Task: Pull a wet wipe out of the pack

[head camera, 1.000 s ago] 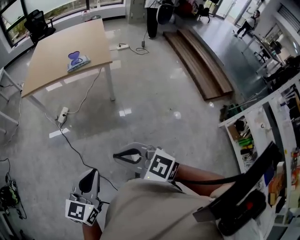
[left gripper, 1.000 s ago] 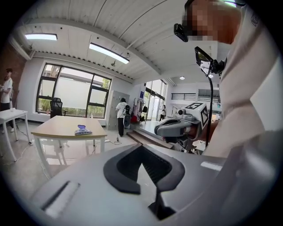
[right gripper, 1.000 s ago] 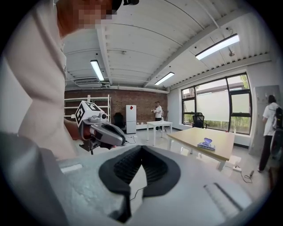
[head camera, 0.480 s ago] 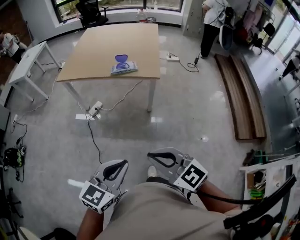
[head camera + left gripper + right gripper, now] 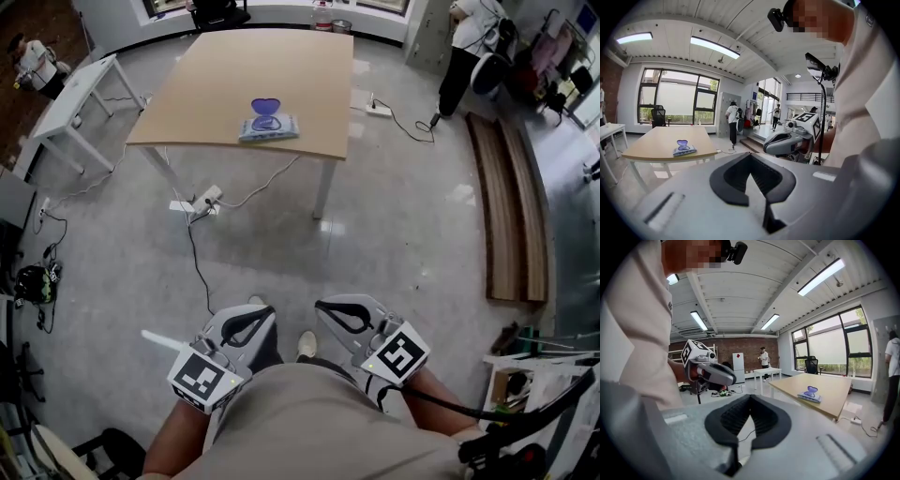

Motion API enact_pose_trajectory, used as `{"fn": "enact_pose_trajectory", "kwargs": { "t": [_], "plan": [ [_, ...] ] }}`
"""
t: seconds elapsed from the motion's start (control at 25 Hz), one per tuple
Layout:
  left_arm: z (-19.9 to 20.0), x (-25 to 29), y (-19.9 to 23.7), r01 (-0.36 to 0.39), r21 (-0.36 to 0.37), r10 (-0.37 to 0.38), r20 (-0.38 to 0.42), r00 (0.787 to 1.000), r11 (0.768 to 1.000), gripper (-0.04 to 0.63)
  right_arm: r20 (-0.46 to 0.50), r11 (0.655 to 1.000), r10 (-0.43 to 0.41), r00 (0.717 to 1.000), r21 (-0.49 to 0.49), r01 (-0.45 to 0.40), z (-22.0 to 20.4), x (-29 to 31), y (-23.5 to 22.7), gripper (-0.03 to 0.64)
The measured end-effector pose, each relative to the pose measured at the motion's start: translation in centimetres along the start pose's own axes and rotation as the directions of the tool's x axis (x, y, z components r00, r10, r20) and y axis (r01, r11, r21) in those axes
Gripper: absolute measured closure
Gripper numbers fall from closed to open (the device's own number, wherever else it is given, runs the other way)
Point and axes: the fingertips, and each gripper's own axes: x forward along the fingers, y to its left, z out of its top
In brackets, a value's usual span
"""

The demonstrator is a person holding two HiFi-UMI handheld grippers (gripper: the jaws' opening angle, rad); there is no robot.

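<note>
The wet wipe pack (image 5: 268, 127) lies far ahead on a wooden table (image 5: 300, 66), its purple lid standing open. It also shows small in the left gripper view (image 5: 684, 148) and in the right gripper view (image 5: 810, 394). Both grippers hang low in front of the person's body, over the floor and well short of the table. My left gripper (image 5: 265, 311) (image 5: 751, 161) is shut with nothing in it. My right gripper (image 5: 324, 306) (image 5: 750, 401) is beside it, likewise shut and empty. Each shows in the other's view: the right gripper (image 5: 787, 143), the left gripper (image 5: 715, 373).
A power strip (image 5: 204, 201) and cables lie on the floor before the table. A white table (image 5: 80, 94) stands to the left. A person (image 5: 464, 47) stands at the far right, near long wooden planks (image 5: 511, 206). Shelving is at the lower right.
The head view has swung so the table now sits ahead in the middle. Both grippers have come together side by side in front of the body, still shut.
</note>
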Motion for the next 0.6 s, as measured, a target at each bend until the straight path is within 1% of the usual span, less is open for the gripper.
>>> {"fn": "enact_pose_trajectory", "kwargs": {
  "t": [0.12,0.24,0.36,0.48,0.6],
  "plan": [
    [1.0,1.8,2.8,-0.018,-0.012,0.018,-0.011,1.0,1.0,0.592,0.001,1.0,-0.026,1.0,0.017,0.026,0.1,1.4,-2.8,0.615],
    [1.2,3.8,6.0,0.023,-0.009,-0.023,0.018,1.0,1.0,0.592,-0.006,0.999,-0.047,0.999,0.006,0.047,0.6,3.5,-5.8,0.615],
    [1.5,5.8,9.8,0.061,-0.013,-0.06,0.027,0.998,0.998,0.592,-0.019,0.997,-0.076,0.997,-0.012,0.076,1.6,5.8,-9.0,0.615],
    [2.7,8.1,13.6,0.099,0.008,-0.099,0.03,0.995,0.995,0.592,-0.025,0.993,-0.122,0.992,0.002,0.122,2.7,8.1,-12.5,0.615],
    [4.4,10.0,18.0,0.135,0.051,-0.137,0.043,0.99,0.99,0.592,-0.02,0.989,-0.148,0.989,-0.002,0.148,4.1,11.6,-15.7,0.615]
  ]
}}
